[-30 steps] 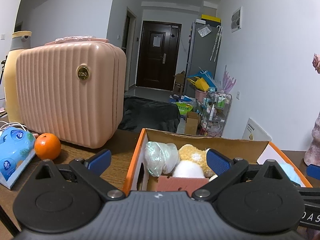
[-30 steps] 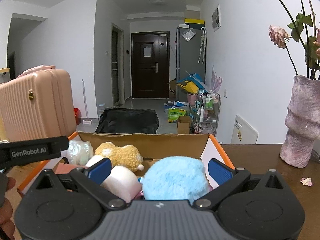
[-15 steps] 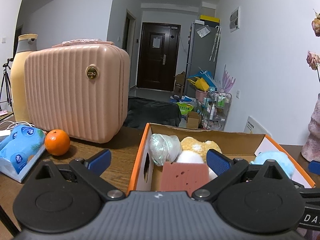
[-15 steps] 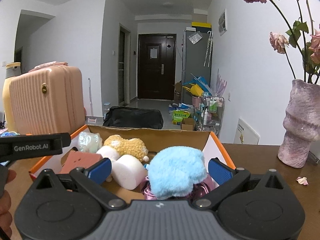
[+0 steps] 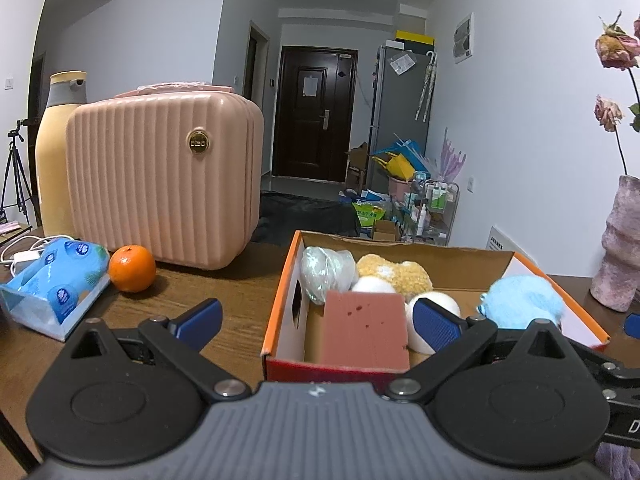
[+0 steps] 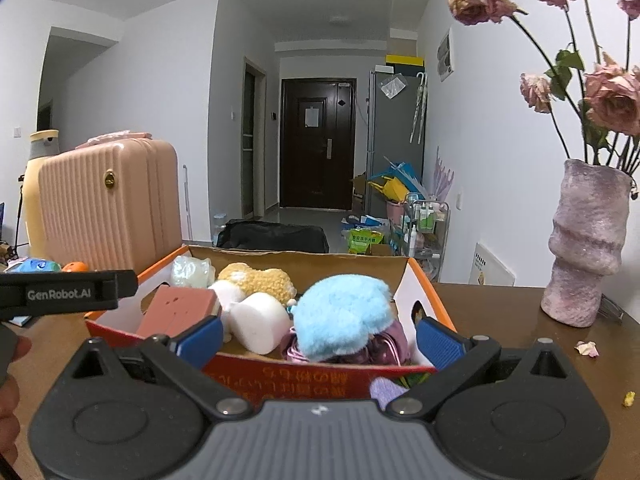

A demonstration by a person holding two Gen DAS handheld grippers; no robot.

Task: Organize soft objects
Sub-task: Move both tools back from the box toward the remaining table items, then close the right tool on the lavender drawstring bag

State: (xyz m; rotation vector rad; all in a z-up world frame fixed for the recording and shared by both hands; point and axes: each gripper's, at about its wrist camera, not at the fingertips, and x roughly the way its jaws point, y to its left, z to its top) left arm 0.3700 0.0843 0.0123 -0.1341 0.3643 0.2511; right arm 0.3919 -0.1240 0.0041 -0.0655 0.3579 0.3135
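Note:
An orange-rimmed cardboard box on the brown table holds soft things: a pink sponge block, white foam pieces, a yellow plush, a bagged pale item, a blue fluffy ball and purple fabric. My left gripper is open and empty in front of the box's left end. My right gripper is open and empty in front of the box. A small purple soft piece lies just before the box.
A pink ribbed case stands at the back left with a yellow bottle behind it. An orange and a blue tissue pack lie left of the box. A purple vase with dried roses stands right.
Both grippers have pulled back and up from the box, so its whole front and contents now show. The things in the box have not moved.

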